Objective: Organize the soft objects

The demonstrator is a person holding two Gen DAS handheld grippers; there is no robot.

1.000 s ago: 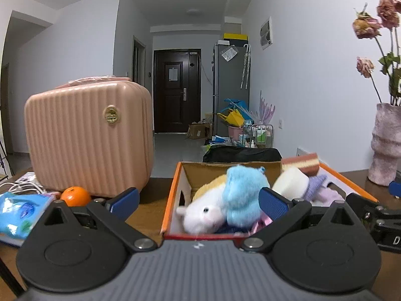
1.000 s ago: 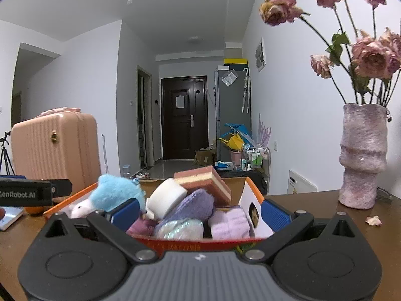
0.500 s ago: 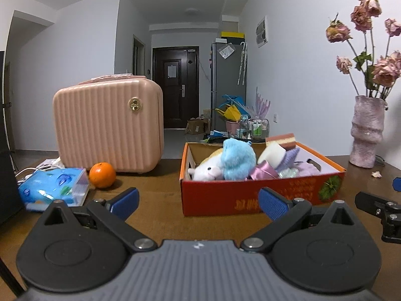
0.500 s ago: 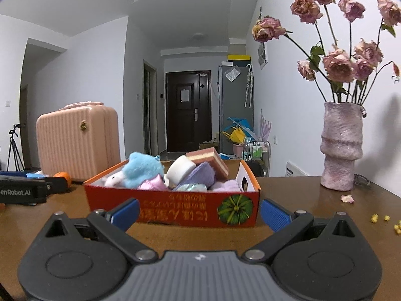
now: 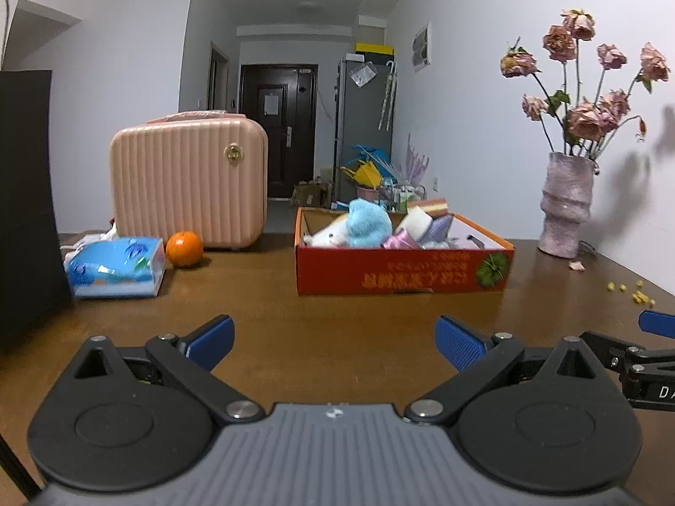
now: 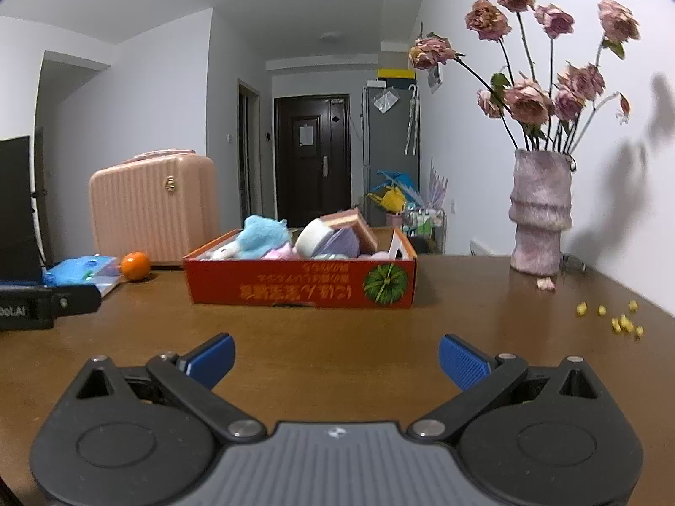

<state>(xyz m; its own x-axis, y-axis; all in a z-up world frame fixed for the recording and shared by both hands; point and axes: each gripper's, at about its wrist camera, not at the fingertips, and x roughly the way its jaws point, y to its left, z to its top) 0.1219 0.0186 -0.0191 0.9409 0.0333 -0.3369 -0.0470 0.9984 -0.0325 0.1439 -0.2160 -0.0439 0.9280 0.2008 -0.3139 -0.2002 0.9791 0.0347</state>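
L gripper (image 5: pixel 335 339) & R gripper (image 6: pixel 336 358) hovered wide open, empty, well short of toy-filled box (image 6: pixel 301 289) on table (image 6: pixel 337 329).

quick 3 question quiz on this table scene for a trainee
1. True or false: both grippers are open and hold nothing.
2. What sits between the tissue pack and the pink case?
3. The blue plush toy is: A) on the bare table B) in the red box C) beside the vase

Key
1. True: left gripper and right gripper have their jaws spread, empty.
2. The orange.
3. B
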